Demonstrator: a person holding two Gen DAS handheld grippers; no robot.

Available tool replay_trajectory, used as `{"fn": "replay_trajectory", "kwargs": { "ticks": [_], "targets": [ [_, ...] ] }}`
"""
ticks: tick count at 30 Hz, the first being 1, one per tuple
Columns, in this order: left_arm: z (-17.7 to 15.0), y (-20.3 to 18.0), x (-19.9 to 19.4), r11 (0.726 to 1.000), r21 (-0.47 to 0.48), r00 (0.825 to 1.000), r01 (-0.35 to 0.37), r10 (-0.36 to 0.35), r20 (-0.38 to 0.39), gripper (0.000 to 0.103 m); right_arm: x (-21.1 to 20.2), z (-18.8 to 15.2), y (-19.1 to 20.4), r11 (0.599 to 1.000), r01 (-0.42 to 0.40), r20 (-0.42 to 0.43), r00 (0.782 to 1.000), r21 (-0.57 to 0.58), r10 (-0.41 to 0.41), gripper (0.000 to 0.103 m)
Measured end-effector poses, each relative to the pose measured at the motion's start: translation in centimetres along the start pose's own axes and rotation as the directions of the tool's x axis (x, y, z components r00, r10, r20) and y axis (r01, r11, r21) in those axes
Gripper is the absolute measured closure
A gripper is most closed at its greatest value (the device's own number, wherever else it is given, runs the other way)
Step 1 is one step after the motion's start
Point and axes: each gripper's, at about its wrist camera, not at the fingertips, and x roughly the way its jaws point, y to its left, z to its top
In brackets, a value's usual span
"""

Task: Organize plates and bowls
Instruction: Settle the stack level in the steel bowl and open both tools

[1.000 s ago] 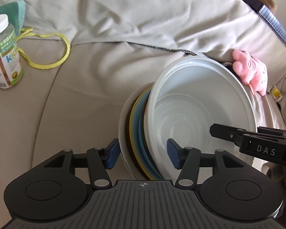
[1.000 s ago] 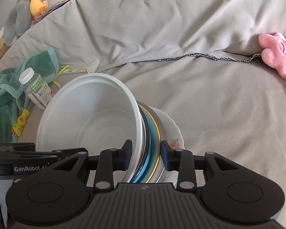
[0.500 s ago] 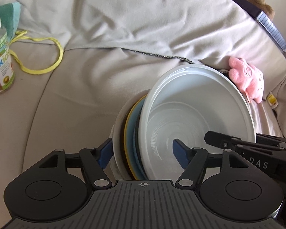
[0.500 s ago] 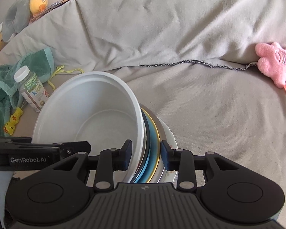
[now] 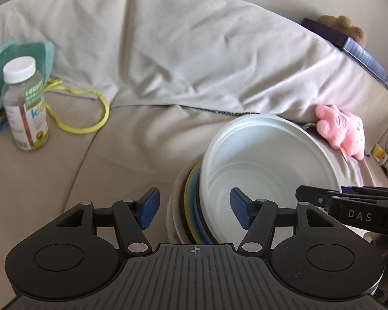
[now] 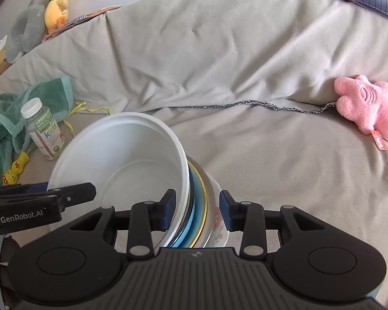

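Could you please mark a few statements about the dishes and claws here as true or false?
1. The left claw is open. True.
2. The pink plush toy lies inside the white bowl. False: it lies on the sofa, apart from the bowl.
3. The stack of dishes sits between the right claw's pads. True.
4. The bottle has lost its cap. False: a white cap is on it.
5. The white bowl is at one end of the stack. True.
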Motion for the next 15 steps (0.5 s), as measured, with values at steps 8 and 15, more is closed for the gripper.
{"fn": "replay_trajectory", "kwargs": {
  "ticks": [8, 15],
  "targets": [
    [0.4, 0.5, 0.3, 0.998, 0.022, 0.998, -0.061, 0.061, 0.006, 0.038, 0.4, 0.0, 1.3, 0.999, -0.018, -0.025, 1.000, -0.027, 0.018, 0.085],
    [0.1, 1.1, 0.7, 0.999, 0.016, 0.999, -0.052, 0.052, 0.000, 0.033, 0.6, -0.1, 1.0, 1.000, 0.003, -0.037, 0.999, -0.021, -0.004, 0.085]
  ]
}}
